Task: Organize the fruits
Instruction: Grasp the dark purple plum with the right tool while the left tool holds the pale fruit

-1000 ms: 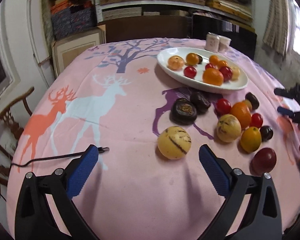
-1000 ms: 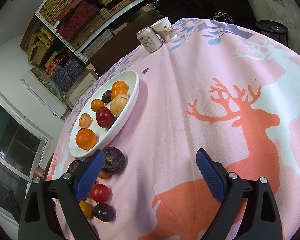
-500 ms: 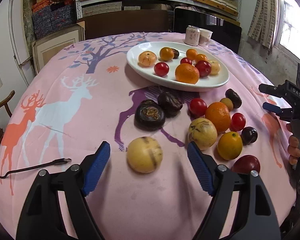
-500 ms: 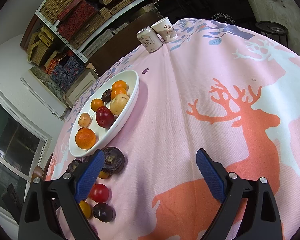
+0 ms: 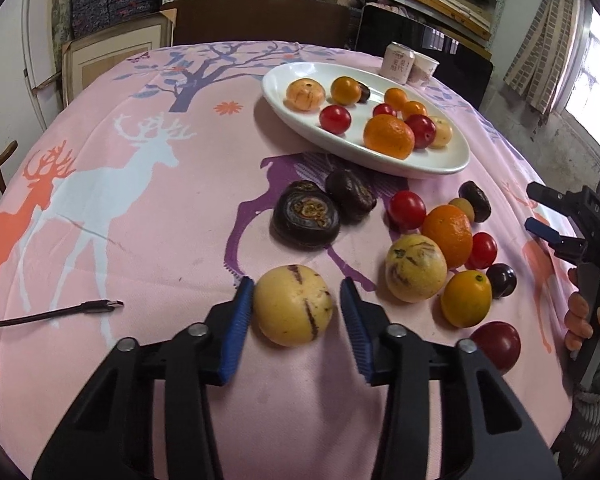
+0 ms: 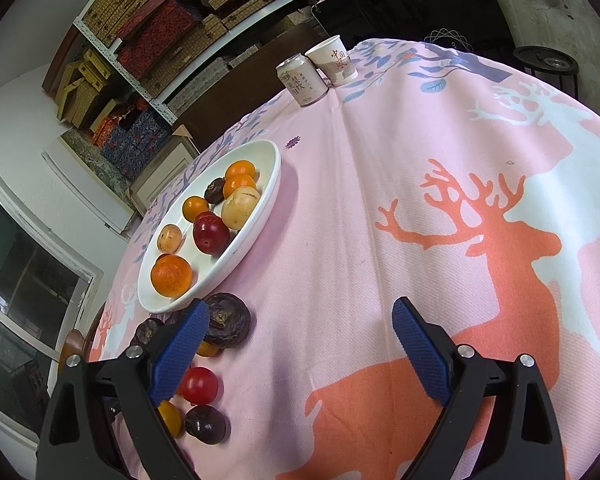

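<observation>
Closing around a pale yellow streaked melon: left gripper, blue fingers either side of it, left pad touching or nearly so, right pad with a sliver of gap (not yet pinching). Tilted steeply down toward the pink tablecloth. Just beyond the fingertips, two dark wrinkled fruits; off to the right, a loose cluster of fruit. Farther ahead, white oval plate holding more fruit. Black cable out to the left. Right gripper spread wide, empty, angled down above bare cloth; held by a hand at the table's right edge.
</observation>
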`<action>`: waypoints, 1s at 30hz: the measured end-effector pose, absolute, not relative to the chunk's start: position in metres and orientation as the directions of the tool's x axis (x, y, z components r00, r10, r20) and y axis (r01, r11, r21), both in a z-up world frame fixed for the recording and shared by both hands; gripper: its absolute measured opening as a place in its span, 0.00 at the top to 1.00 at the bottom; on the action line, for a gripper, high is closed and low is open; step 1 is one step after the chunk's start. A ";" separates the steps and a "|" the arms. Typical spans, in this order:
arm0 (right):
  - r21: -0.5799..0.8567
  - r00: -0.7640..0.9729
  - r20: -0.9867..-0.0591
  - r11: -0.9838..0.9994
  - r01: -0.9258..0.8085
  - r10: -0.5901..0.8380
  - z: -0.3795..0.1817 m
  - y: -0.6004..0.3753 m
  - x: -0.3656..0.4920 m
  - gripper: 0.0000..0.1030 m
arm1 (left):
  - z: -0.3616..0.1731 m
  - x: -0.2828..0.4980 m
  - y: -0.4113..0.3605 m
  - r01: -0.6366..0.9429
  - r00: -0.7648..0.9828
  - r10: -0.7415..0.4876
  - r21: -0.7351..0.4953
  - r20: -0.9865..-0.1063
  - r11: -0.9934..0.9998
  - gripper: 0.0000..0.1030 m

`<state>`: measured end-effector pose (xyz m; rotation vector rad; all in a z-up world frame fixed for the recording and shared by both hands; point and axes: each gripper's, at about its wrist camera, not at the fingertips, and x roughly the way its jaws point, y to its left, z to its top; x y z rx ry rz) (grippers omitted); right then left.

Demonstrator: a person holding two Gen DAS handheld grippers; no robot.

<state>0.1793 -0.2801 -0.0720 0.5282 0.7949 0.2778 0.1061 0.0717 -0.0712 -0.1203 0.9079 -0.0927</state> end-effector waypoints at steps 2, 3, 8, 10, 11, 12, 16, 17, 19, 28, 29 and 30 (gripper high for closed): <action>0.538 0.673 -0.602 0.841 -0.056 0.430 -0.071 -0.278 0.179 0.09 | -0.072 0.106 0.078 0.026 0.611 -0.160 -0.183 -0.775 0.983 0.63; 0.526 0.674 -0.603 0.848 -0.068 0.427 -0.070 -0.276 0.179 0.09 | -0.072 0.106 0.080 0.024 0.611 -0.169 -0.195 -0.773 0.981 0.63; 0.446 0.682 -0.578 0.873 -0.196 0.448 -0.055 -0.255 0.161 0.09 | -0.072 0.106 0.081 0.023 0.614 -0.178 -0.208 -0.769 0.978 0.63; 0.400 0.662 -0.586 0.877 -0.265 0.467 -0.052 -0.241 0.148 0.09 | -0.072 0.106 0.081 0.024 0.613 -0.176 -0.205 -0.770 0.978 0.63; 0.364 0.652 -0.600 0.884 -0.294 0.463 -0.050 -0.233 0.140 0.09 | -0.072 0.106 0.081 0.024 0.613 -0.176 -0.204 -0.770 0.979 0.63; 0.333 0.650 -0.610 0.891 -0.308 0.453 -0.049 -0.228 0.135 0.12 | -0.072 0.105 0.081 0.024 0.613 -0.174 -0.202 -0.771 0.979 0.63; 0.205 0.607 -0.685 0.907 -0.369 0.402 -0.055 -0.200 0.126 0.43 | -0.071 0.105 0.081 0.024 0.613 -0.177 -0.207 -0.770 0.978 0.63; 0.184 0.597 -0.700 0.906 -0.381 0.393 -0.056 -0.194 0.126 0.49 | -0.071 0.105 0.081 0.024 0.613 -0.179 -0.208 -0.770 0.978 0.63; 0.154 0.574 -0.722 0.899 -0.410 0.385 -0.060 -0.184 0.126 0.52 | -0.071 0.105 0.082 0.023 0.613 -0.182 -0.212 -0.769 0.977 0.63; 0.096 0.568 -0.737 0.889 -0.449 0.367 -0.061 -0.164 0.116 0.58 | -0.071 0.105 0.083 0.023 0.612 -0.188 -0.220 -0.768 0.975 0.62; 0.097 0.561 -0.739 0.884 -0.458 0.372 -0.062 -0.161 0.115 0.60 | -0.071 0.105 0.083 0.023 0.612 -0.187 -0.220 -0.768 0.975 0.62; 0.100 0.555 -0.742 0.880 -0.464 0.377 -0.063 -0.155 0.114 0.65 | -0.071 0.105 0.083 0.023 0.612 -0.187 -0.220 -0.768 0.975 0.62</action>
